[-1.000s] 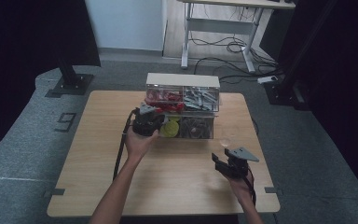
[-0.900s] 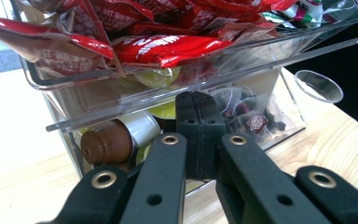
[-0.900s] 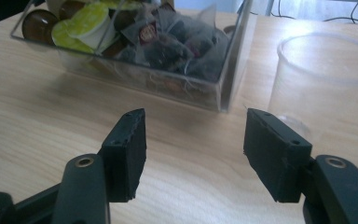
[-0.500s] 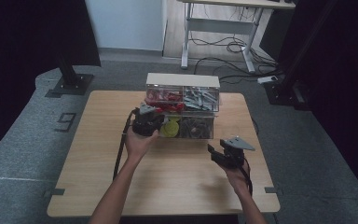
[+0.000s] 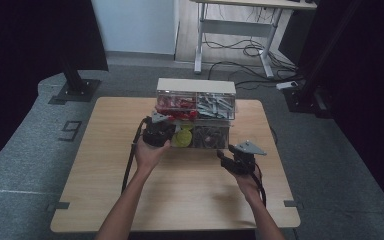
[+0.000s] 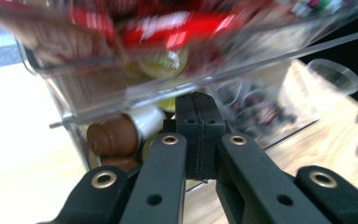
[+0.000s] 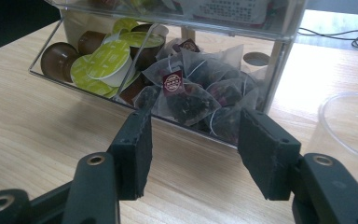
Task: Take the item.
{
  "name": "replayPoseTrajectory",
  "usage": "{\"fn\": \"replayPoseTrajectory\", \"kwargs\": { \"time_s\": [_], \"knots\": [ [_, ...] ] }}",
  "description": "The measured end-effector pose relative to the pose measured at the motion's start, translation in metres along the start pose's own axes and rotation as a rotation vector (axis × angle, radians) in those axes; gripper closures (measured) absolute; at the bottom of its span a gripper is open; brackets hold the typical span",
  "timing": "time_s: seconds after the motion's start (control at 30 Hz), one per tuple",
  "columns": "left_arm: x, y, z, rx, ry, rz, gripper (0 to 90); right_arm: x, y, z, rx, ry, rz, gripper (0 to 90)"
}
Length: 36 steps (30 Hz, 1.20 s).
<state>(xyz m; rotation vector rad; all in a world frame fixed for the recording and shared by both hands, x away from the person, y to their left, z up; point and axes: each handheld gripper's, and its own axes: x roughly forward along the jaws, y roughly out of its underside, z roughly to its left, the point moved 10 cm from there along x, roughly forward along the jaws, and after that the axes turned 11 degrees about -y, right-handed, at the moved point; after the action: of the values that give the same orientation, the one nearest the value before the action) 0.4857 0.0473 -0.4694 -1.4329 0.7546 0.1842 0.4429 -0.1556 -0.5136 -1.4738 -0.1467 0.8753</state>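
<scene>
A clear plastic organiser (image 5: 196,112) stands at the back middle of the wooden counter (image 5: 105,200), with two tiers of bins. Its lower right bin (image 7: 205,100) is tilted open toward the viewer and holds tea bags (image 7: 186,95), pyramid-shaped mesh sachets with strings and small dark tags. They look very light, soft and easily crushed, so a gentle pinch on a top corner or on the tag would likely serve best. Beside them, the lower left bin holds coffee pods (image 7: 105,60), brown cups with green lids. The upper bins carry red packets (image 5: 176,103) and grey sachets (image 5: 214,104). The left claw (image 6: 196,135) is clenched, jaws together at the lower left bin's front edge, seemingly pinching that edge. The right claw (image 7: 193,140) hovers just before the tea bags, released; its jaws have just been closing, with nothing between them. A clear cup (image 7: 349,123) stands to the right.
</scene>
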Motion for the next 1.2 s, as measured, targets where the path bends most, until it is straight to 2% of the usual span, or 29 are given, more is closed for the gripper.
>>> {"fn": "replayPoseTrajectory", "kwargs": {
  "time_s": [0.03,0.1,0.43,0.8,1.2],
  "knots": [
    [0.002,0.002,0.001,-0.014,0.004,0.001,90.0,0.002,0.0,0.0,-0.002,-0.002,0.0,45.6],
    [0.004,0.004,0.002,-0.017,0.002,0.004,90.0,0.004,-0.001,-0.001,-0.003,-0.003,0.002,45.8],
    [0.001,-0.002,0.001,0.008,-0.012,-0.011,90.0,0.009,-0.009,-0.006,-0.003,0.002,-0.005,47.4],
    [0.0,-0.004,0.0,0.005,-0.008,-0.012,90.0,0.031,-0.018,-0.007,-0.022,-0.008,0.021,49.6],
    [-0.001,-0.006,0.0,0.007,-0.003,-0.009,90.0,0.055,-0.012,-0.004,-0.017,-0.014,0.043,47.7]
  ]
}}
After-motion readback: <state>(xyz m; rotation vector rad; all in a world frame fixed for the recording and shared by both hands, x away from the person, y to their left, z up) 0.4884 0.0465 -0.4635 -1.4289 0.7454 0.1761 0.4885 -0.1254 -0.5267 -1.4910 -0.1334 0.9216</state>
